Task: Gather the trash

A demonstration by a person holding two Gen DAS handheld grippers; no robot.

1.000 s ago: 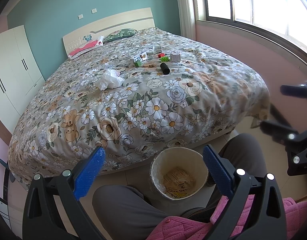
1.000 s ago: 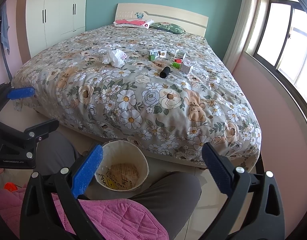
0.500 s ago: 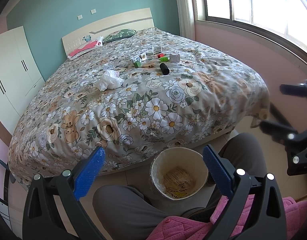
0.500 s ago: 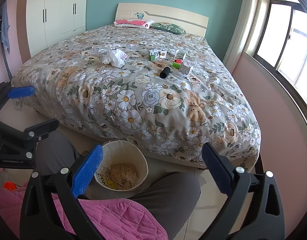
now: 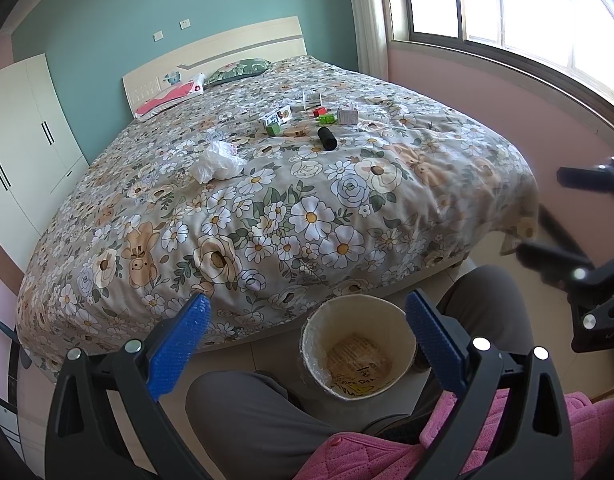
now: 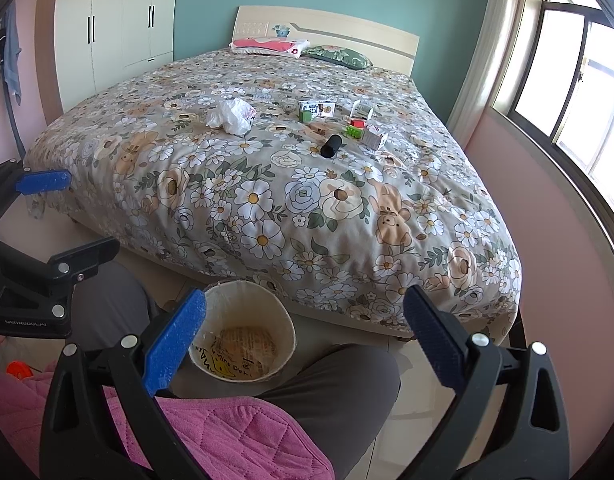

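Matt quilted cloth bedspread with floral print (image 5: 307,216) covers the bed; at its 11 o'clock lies a crinkled, glossy white plastic bag (image 5: 218,163), at 12 o'clock a matt black cylinder (image 5: 327,138) beside small printed cardboard boxes (image 5: 276,117). Cream paper-lined round wastebasket (image 5: 357,350) with printed paper inside. Left gripper (image 5: 305,338): matt black plastic arms, rough blue textured pads (image 5: 179,344), shiny metal rivets. Pink quilted cloth garment (image 6: 211,432); smooth matt grey trousers (image 5: 251,412).

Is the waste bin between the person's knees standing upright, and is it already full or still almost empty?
Upright and almost empty. The waste bin stands on the floor with its mouth up, and the printed bottom of the bin shows; I see no trash inside.
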